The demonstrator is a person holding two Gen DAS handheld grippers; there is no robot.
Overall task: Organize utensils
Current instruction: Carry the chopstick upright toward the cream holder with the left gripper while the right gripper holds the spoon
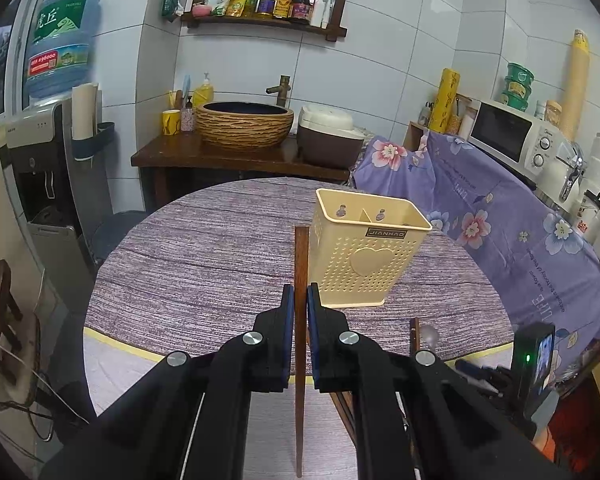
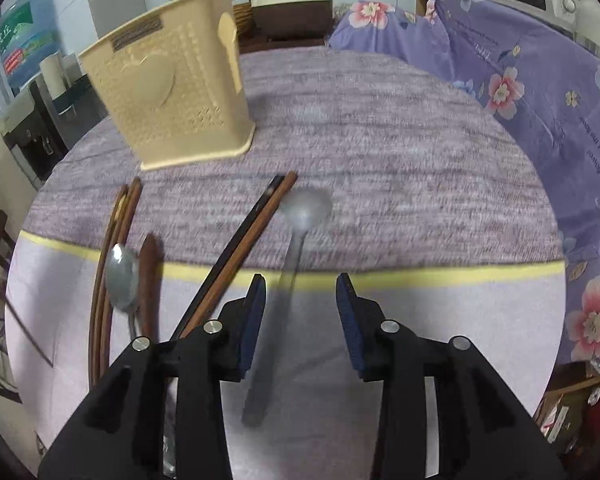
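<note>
left gripper (image 1: 299, 304): clamps brown chopstick (image 1: 300, 264) beside cream utensil holder (image 1: 368, 248) | right gripper (image 2: 300, 292): wide open, empty, over blurred spoon (image 2: 300, 220)

Left gripper (image 1: 299, 300): matte black plastic body, two angular arms tapering forward to flat fingers. Dark blue pads (image 1: 289, 332) line inner faces of jaws. Round silver screws (image 1: 252, 337) at arm joints, two per side. Thin pale cable runs under left arm.

Right gripper (image 2: 300, 292): same black angular build, blue textured pads (image 2: 346, 320) on inner faces, four silver screw heads (image 2: 389, 326) across linkage. Moulded ridges and triangular recesses on arm housings. No skin or sleeve visible.
</note>
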